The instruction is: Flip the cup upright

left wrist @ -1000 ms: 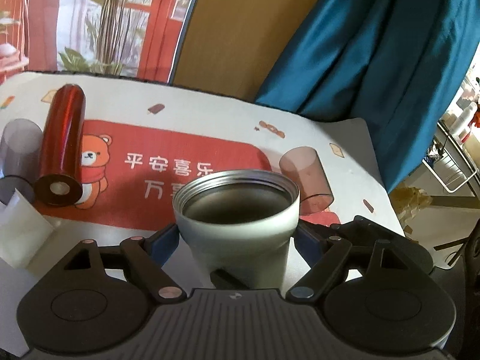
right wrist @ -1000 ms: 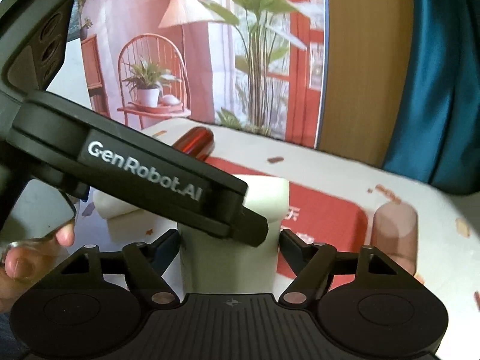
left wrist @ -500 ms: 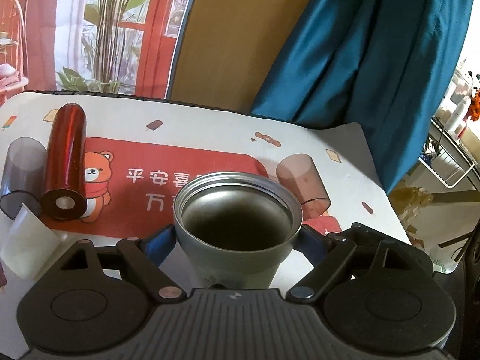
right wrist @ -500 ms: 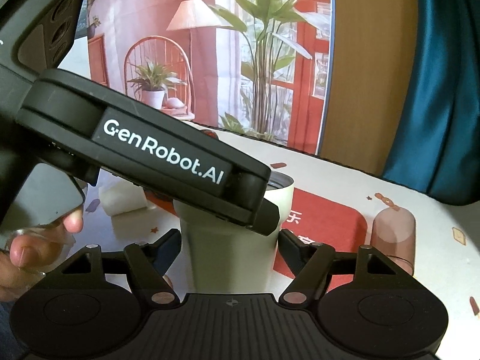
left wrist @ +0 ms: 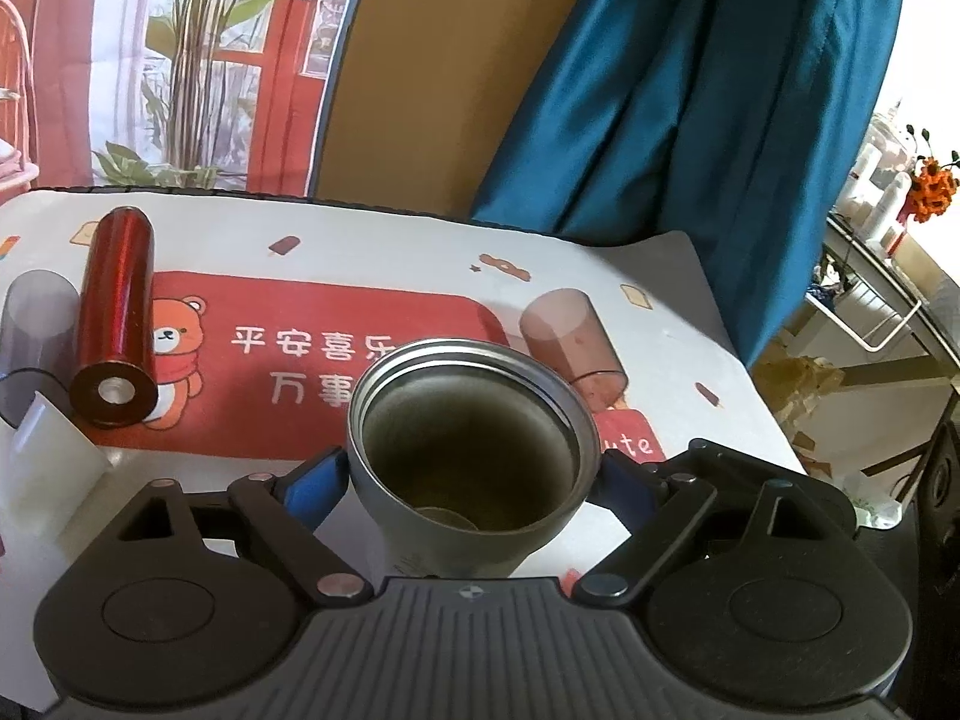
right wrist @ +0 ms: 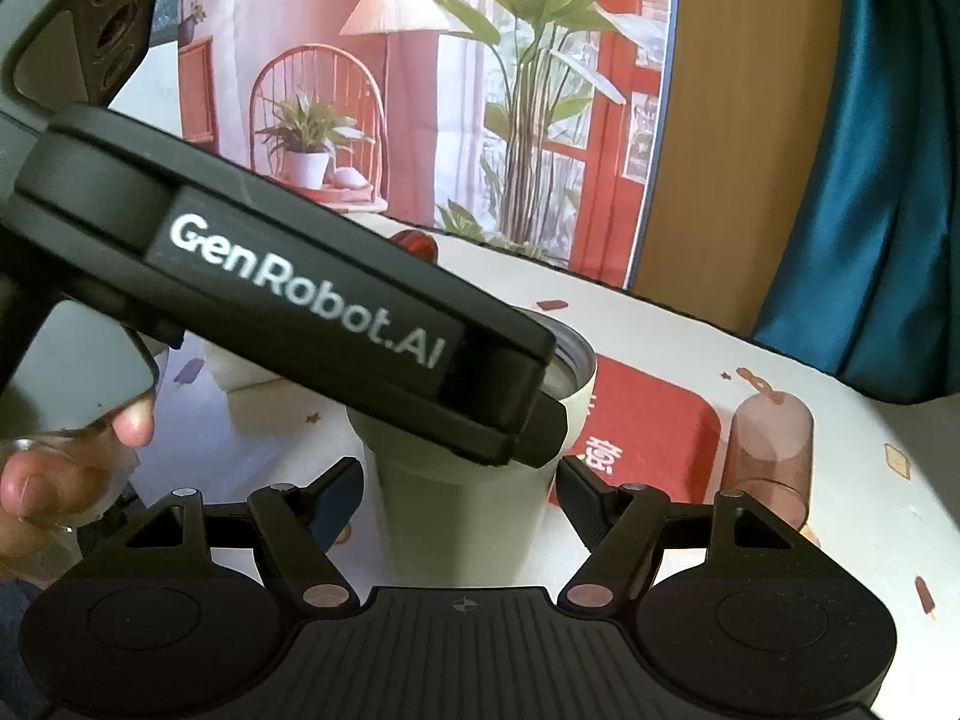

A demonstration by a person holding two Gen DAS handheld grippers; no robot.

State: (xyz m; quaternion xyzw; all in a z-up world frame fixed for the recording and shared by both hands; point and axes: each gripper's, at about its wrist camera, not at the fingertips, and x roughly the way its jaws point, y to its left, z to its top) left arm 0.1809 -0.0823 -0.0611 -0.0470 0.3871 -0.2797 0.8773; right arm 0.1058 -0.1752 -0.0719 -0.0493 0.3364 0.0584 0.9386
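My left claw grasps the cup, mouth up. My right claw is released, 1 finger each side. I should lower it level.

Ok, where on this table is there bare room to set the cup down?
Two free patches for the cup: the centre of the red mat, between the red bottle and the pink tumbler, and the white cloth from that tumbler to the table's right edge. The left end is crowded: bottle, grey tumbler and white container sit close together.
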